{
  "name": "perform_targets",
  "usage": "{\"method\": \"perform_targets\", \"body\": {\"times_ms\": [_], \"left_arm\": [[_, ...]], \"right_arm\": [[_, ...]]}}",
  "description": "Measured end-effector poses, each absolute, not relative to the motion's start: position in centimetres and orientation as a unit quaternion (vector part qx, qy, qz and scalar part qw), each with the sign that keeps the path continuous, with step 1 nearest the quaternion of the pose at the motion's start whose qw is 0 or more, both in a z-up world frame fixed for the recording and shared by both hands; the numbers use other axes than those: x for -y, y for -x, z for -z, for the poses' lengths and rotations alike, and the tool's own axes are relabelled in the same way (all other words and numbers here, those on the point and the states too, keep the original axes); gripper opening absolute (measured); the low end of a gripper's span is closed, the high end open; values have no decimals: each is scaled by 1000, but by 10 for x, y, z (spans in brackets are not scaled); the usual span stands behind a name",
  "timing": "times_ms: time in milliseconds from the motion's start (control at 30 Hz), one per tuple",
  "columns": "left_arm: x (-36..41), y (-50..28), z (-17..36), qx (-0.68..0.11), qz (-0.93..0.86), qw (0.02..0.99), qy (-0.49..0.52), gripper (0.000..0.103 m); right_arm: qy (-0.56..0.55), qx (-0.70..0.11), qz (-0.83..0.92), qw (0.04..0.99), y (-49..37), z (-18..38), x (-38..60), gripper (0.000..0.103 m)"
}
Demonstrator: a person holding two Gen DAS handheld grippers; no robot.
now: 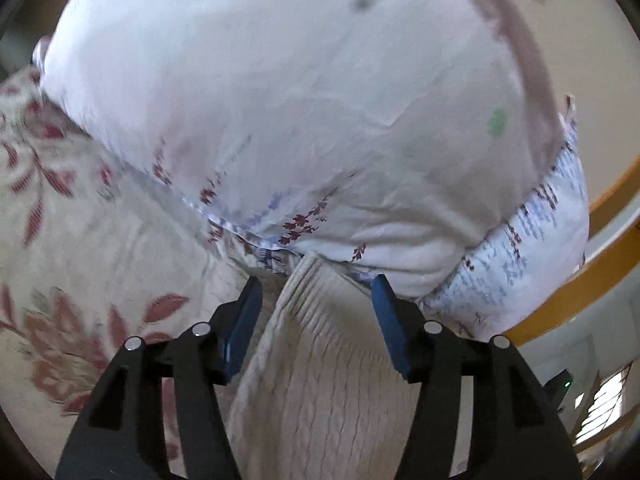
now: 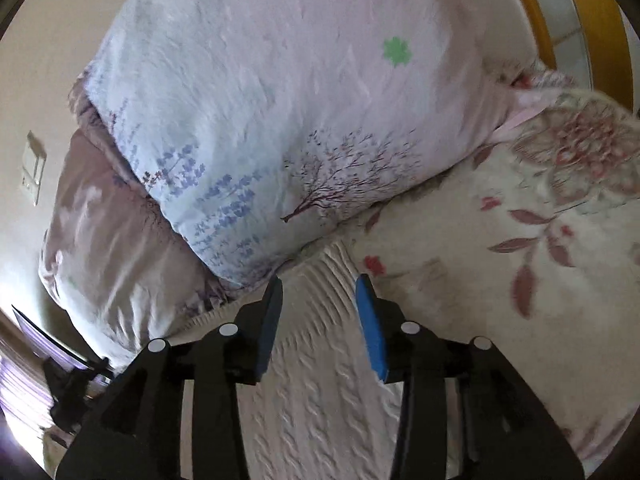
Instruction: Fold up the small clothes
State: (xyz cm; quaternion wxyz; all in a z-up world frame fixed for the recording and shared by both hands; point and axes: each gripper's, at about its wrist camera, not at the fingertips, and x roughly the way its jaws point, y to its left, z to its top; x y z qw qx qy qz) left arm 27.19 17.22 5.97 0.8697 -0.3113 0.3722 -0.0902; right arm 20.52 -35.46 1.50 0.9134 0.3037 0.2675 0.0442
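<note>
Cream cable-knit garment (image 1: 320,360) flat on the bedspread, under and between the fingers of both grippers.

Left wrist view: ribbed hem edge runs up between the two fingers (image 1: 244,320), top corner just past the fingertips, tucked against the quilt edge; knit not pinched by either pad. Right wrist view: same knit (image 2: 316,380) fills the gap between the fingers (image 2: 370,320), ribbed band ahead of the tips, cable pattern below them; fabric lies slack, lightly rippled, pads clear of it.
</note>
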Motion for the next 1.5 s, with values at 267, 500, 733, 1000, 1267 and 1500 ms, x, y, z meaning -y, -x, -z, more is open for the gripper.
{"method": "perform_targets", "body": {"times_ms": [267,500,733,1000,1267,1500], "left_arm": [[-165,-226,-52,-412,112,879,213,52],[-156,-206,-35,-434,107,878,169,43],[-147,-203,-17,-462,101,868,149,12],[-155,-197,-20,-462,113,865,161,7],[-157,-198,-15,-466,111,861,174,8],[-159,-199,-15,-469,112,855,190,11]], "right_arm": [[-240,-295,-39,924,-151,-2,364,33],[-208,-329,-42,920,-145,14,353,33],[-164,-337,-31,927,-139,22,339,10],[-172,-301,-17,938,-111,2,344,0],[-186,-338,-8,922,-121,22,355,30],[-154,-349,-12,924,-127,31,346,22]]}}
